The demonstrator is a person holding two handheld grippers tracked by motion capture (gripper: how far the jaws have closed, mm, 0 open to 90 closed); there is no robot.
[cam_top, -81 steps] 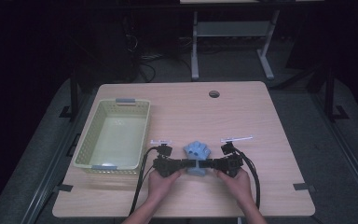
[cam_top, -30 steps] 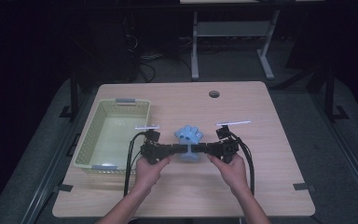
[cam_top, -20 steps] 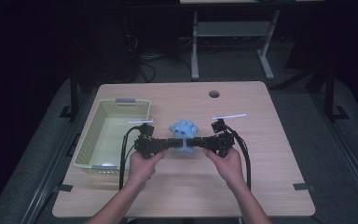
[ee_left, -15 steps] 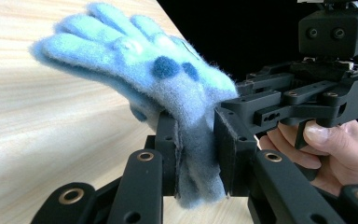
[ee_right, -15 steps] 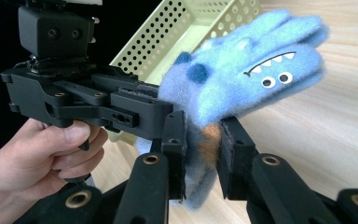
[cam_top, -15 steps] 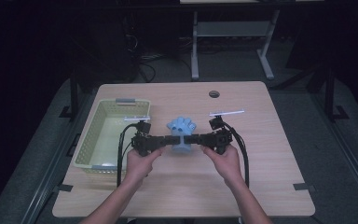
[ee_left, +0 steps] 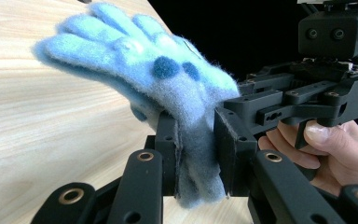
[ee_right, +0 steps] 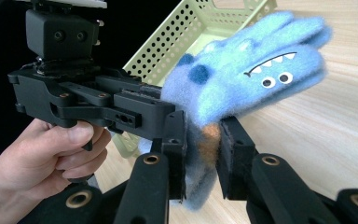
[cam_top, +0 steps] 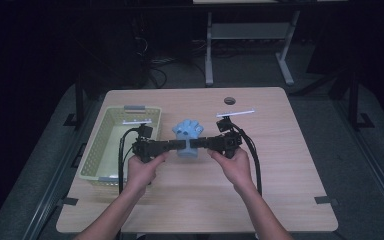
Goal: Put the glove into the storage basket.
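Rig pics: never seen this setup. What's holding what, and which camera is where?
No robot here: a person holds black two-jaw tongs in each hand. The high view looks down on a wooden table from the person's side. The other two cameras ride on the tongs and look along their jaws. On the table stands a pale green perforated basket. Both tongs, left tongs and right tongs, are shut on the cuff of a fuzzy blue glove with a monster face, gripping it from opposite sides. It sits between them just right of the basket.
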